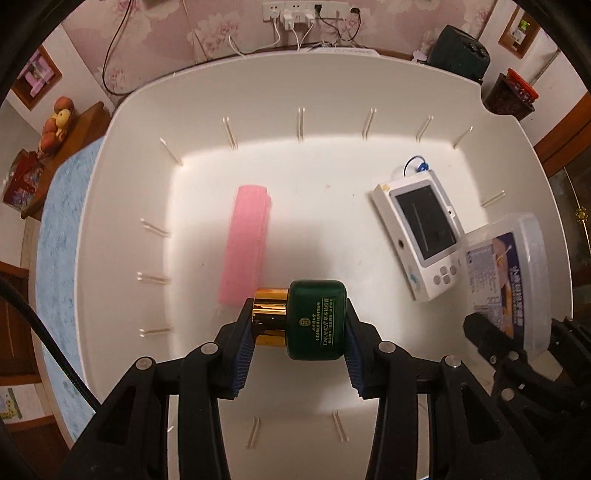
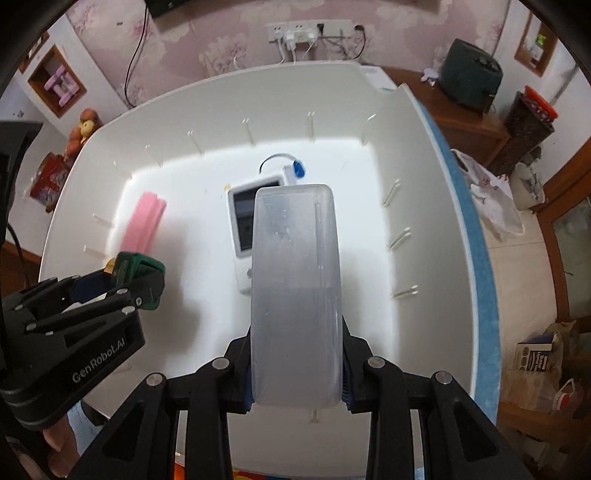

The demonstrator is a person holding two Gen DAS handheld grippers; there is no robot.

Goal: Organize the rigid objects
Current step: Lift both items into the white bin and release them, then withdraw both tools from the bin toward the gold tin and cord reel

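Note:
My left gripper is shut on a green bottle with a gold cap, held sideways just above the floor of a large white bin. It also shows in the right wrist view. My right gripper is shut on a clear plastic box, held above the bin; in the left wrist view the box shows a printed label. A pink bar and a white handheld device with a screen lie on the bin floor.
The bin rests on a blue textured surface. A small blue-tipped item with a cord lies behind the device. Wall sockets with cables, wooden furniture and a dark container stand beyond the bin.

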